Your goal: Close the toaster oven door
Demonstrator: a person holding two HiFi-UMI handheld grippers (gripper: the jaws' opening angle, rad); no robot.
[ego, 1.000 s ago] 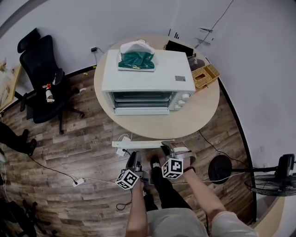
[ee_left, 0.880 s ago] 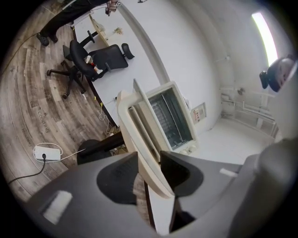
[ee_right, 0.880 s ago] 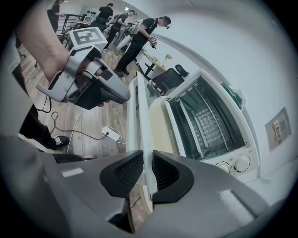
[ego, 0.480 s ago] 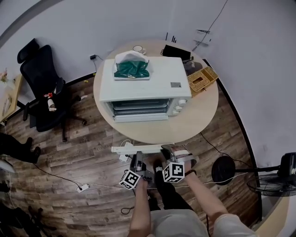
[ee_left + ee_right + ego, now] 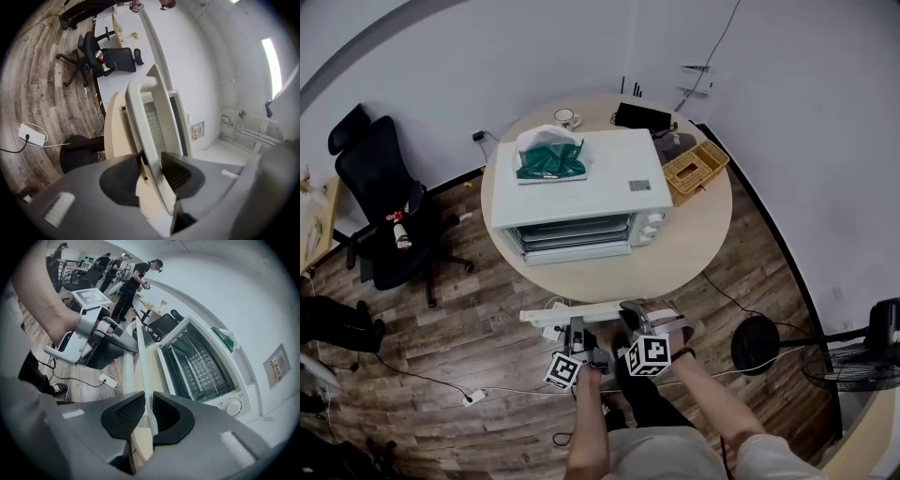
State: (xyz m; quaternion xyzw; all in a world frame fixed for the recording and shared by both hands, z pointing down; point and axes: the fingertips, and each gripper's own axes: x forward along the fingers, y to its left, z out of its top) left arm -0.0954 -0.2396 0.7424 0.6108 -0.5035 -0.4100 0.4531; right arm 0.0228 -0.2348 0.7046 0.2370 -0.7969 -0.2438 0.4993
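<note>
left claw [image 5: 151, 161], just-tightened right claw [image 5: 149, 408], gripping door handle [image 5: 581, 312]

A round counter [image 5: 698, 234] carries a wicker basket [image 5: 696, 169] and, by the wall, a cup [image 5: 566, 118]. A green bag [image 5: 551, 156] lies left of the basket. A black chair [image 5: 380, 216] and a power strip [image 5: 473, 397] are on the wood floor [image 5: 431, 319].

Left hand-held gripper [image 5: 151, 169] gripping, right [image 5: 149, 414] seemingly tightening
</note>
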